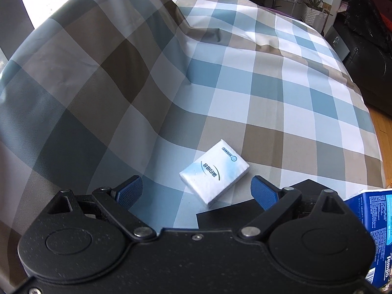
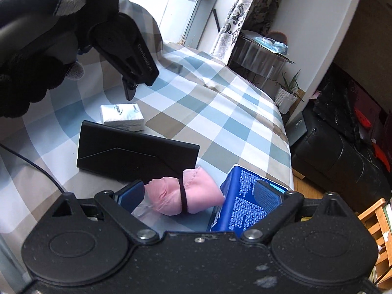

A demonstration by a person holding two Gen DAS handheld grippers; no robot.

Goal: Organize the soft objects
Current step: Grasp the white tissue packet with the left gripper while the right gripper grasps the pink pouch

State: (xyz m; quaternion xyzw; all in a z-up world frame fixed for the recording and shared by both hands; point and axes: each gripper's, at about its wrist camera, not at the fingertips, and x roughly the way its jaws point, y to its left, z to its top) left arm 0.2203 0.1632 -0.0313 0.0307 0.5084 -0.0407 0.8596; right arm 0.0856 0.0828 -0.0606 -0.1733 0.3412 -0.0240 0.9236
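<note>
A small white tissue pack (image 1: 214, 172) lies flat on the checked bedspread (image 1: 269, 93). My left gripper (image 1: 197, 191) hovers over it, open, its blue pads on either side and clear of the pack. In the right wrist view a black-gloved hand (image 2: 36, 49) holds that left gripper (image 2: 129, 90) above the same white tissue pack (image 2: 122, 117). My right gripper (image 2: 198, 196) is open low over the bed. Between its fingers lie a pink rolled cloth (image 2: 196, 193) bound by a black band and a blue tissue package (image 2: 240, 198). Neither is gripped.
A black folded case (image 2: 137, 152) lies between the white pack and the pink roll. A big bulge under the bedspread (image 1: 85, 61) rises at left. The bed's right edge drops to a wooden floor (image 1: 384, 132) by a black sofa (image 2: 343, 159). A cable (image 2: 31, 166) crosses the bed.
</note>
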